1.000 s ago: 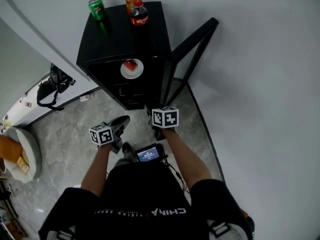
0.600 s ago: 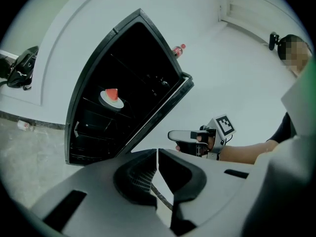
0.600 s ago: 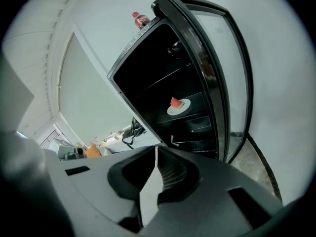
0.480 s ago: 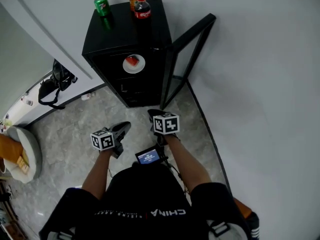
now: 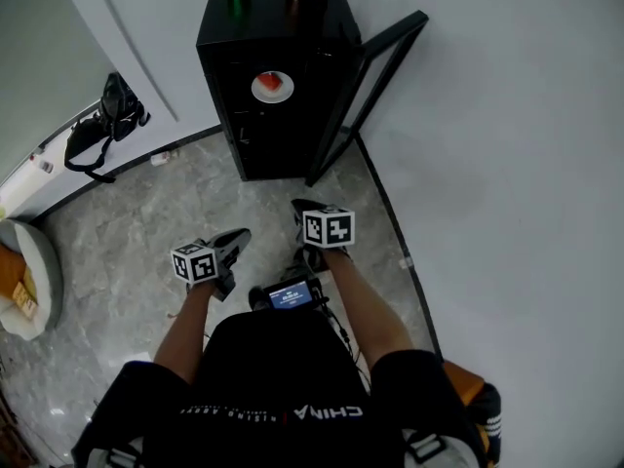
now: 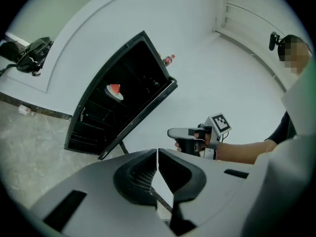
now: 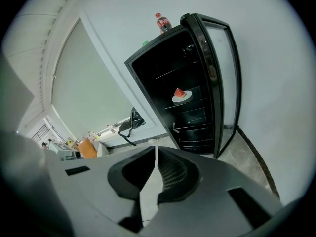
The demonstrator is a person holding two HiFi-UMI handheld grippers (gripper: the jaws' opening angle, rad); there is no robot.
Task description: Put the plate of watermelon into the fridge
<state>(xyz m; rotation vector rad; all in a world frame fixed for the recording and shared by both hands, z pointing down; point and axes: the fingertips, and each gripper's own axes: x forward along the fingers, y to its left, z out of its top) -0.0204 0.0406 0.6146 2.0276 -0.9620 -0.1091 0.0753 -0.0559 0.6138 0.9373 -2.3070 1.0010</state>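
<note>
The plate of watermelon (image 5: 272,87) rests on a shelf inside the open fridge (image 5: 268,13), now farther off as the person backs away, left tongs (image 5: 237,237) and right tongs (image 5: 302,207) pressed together, empty, the placing apparently done.

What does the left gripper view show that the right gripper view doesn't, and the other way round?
Only the left gripper view shows the right gripper, held in the person's hand. Only the right gripper view shows what looks like a green can on the fridge top and an orange object far left. Both show the open black fridge, the plate of watermelon on a shelf inside, a red-capped bottle on top, a black bag, and their own fingers closed on nothing.
</note>
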